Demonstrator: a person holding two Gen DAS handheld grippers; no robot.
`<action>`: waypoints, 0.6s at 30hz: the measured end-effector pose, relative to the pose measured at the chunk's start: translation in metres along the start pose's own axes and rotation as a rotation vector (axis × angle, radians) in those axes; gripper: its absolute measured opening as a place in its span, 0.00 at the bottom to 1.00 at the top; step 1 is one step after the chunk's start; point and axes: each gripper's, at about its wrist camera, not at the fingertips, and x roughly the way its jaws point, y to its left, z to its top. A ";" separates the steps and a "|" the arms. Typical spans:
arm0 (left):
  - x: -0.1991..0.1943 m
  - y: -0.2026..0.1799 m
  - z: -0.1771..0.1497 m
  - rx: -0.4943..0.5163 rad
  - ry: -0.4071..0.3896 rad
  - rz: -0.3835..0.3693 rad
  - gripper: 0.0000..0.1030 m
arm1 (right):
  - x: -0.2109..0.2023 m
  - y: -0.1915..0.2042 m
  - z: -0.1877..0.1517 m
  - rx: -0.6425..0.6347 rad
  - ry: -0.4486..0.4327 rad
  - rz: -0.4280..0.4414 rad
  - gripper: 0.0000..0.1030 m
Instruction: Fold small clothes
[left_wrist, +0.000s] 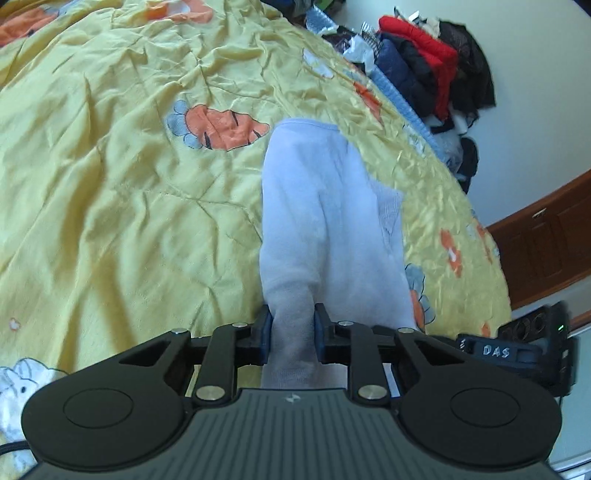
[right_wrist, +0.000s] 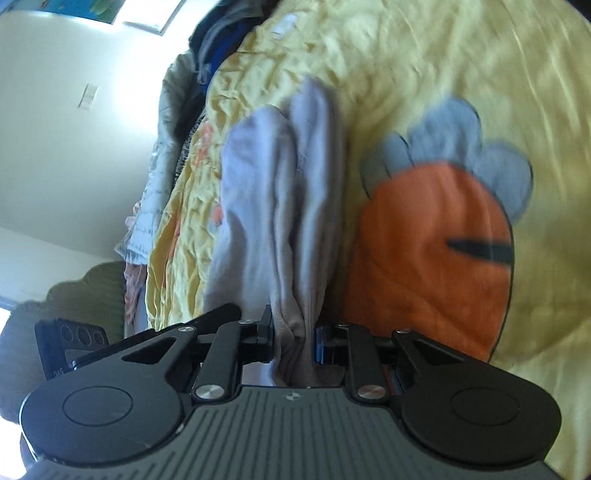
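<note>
A small pale lilac garment (left_wrist: 325, 206) lies stretched over the yellow bedspread (left_wrist: 110, 177), its ribbed hem at the far end. My left gripper (left_wrist: 293, 314) is shut on its near edge, with the cloth bunched between both pads. In the right wrist view the same garment (right_wrist: 280, 192) runs away from me in long folds. My right gripper (right_wrist: 293, 325) is shut on another gathered part of it. The other gripper's black body (left_wrist: 517, 350) shows at the right edge of the left wrist view.
The bedspread carries orange carrot prints (right_wrist: 436, 266) with grey-blue leaves. A pile of red, navy and black clothes (left_wrist: 424, 74) sits at the bed's far edge against the wall. A wooden door (left_wrist: 546, 243) stands at the right. More folded cloth (right_wrist: 155, 192) lines the bed's left side.
</note>
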 end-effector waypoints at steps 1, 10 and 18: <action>0.000 0.001 0.000 0.004 -0.001 -0.004 0.24 | -0.002 -0.004 -0.001 0.033 -0.011 0.008 0.30; -0.060 -0.053 -0.047 0.309 -0.217 0.059 0.26 | -0.059 0.051 -0.050 -0.192 -0.250 -0.048 0.37; -0.026 -0.054 -0.096 0.491 -0.104 0.028 0.24 | -0.012 0.019 -0.055 0.002 -0.055 -0.035 0.25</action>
